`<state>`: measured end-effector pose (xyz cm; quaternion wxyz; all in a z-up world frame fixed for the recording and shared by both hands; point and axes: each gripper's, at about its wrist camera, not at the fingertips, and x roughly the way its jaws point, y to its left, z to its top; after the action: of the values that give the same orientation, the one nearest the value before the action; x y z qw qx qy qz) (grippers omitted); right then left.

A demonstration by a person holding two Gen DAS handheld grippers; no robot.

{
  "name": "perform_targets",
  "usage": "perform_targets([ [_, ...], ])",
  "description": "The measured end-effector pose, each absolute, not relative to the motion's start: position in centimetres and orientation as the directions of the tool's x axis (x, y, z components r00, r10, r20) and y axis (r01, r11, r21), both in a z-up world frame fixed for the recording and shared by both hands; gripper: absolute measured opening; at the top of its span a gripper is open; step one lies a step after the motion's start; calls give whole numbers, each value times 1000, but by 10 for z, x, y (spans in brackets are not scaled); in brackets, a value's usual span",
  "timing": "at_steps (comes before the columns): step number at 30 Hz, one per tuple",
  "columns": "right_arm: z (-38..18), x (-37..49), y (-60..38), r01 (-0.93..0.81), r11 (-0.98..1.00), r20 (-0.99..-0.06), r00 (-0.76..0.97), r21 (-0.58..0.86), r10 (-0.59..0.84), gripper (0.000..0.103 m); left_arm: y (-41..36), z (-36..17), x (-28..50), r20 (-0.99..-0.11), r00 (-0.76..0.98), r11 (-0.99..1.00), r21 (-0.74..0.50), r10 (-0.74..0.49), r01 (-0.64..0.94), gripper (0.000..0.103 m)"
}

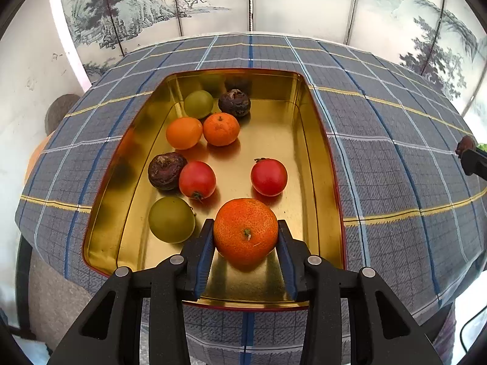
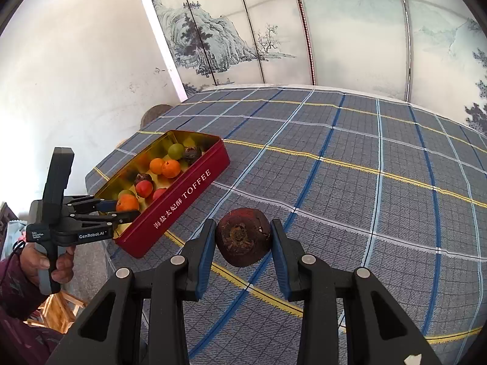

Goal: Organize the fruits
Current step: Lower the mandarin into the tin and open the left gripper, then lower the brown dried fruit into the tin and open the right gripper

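A red toffee tin (image 1: pixel 322 158) with a gold inside lies on the plaid tablecloth. In it are two tomatoes (image 1: pixel 269 177), two small oranges (image 1: pixel 221 129), two green fruits (image 1: pixel 171 219) and two dark brown fruits (image 1: pixel 166 170). My left gripper (image 1: pixel 246 231) is shut on a large orange (image 1: pixel 245 231), low over the tin's near end. From the right wrist view the tin (image 2: pixel 182 203) is at the left, with the left gripper (image 2: pixel 126 208) and orange (image 2: pixel 127 203) over it. My right gripper (image 2: pixel 243 237) is shut on a dark brown fruit (image 2: pixel 243 237) above the cloth.
The plaid tablecloth (image 2: pixel 350 182) stretches wide to the right of the tin. A painted folding screen (image 2: pixel 274 30) stands behind the table. A person's hand (image 2: pixel 57 264) holds the left gripper's handle at the table's left edge, above a wooden stool (image 2: pixel 57 310).
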<state>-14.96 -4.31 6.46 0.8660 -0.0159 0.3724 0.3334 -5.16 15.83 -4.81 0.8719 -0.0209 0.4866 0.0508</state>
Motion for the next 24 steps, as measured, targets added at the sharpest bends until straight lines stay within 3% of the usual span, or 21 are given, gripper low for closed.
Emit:
perform_targets([
  [6,65,-149,-43,-590,777,-655,501,220,566,33,154,-47,-52,-848,521,993,41,94,-111,41],
  [8,66,-149,-44,-589,778,-654,503,220,565,33,154,-45,-53,-841,531,992,52,108,-119,46],
  [10,67,-150,-43,-589,778,-653,505,217,564,33,155,-41,-55,-829,547,990,57,117,-125,57],
  [15,69,-151,-41,-590,778,-652,505,217,565,33,154,-27,-60,-796,587,987,80,147,-139,67],
  [24,76,-157,-33,-604,768,-648,500,215,574,33,158,-20,-66,-769,610,980,116,193,-163,68],
])
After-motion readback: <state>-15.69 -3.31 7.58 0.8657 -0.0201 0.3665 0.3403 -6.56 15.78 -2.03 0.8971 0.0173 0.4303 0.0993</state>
